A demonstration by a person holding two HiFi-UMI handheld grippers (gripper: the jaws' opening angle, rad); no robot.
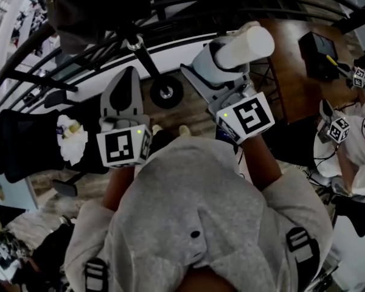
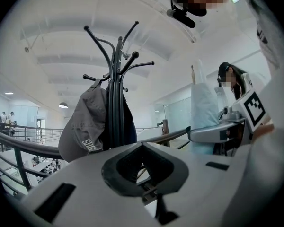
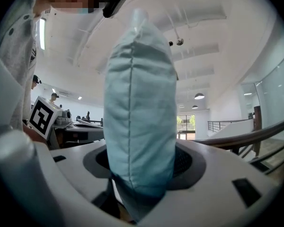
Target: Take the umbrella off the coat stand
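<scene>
A grey cap [image 2: 85, 122], its white lettering beginning "SH", hangs on the coat stand's [image 2: 116, 93] left side. In front of the stand, the left gripper's [image 2: 144, 167] fingers sit closed on nothing. Well right of the stand, the right gripper's [image 3: 142, 174] fingers clamp the pale blue folded umbrella [image 3: 139, 117] upright.

The lower end of the pale blue fabric-sleeved umbrella [image 3: 139, 103] sinks out of sight between the jaws of the right gripper [image 3: 142, 169], which are closed on it. In the left gripper view, the white body of the left gripper [image 2: 143, 168] covers the foot of the black metal coat stand [image 2: 115, 98]. It also cuts short the white lettering on the grey cap [image 2: 83, 124]. At the far left, the distant figures [image 2: 7, 118] are too small to make out.
</scene>
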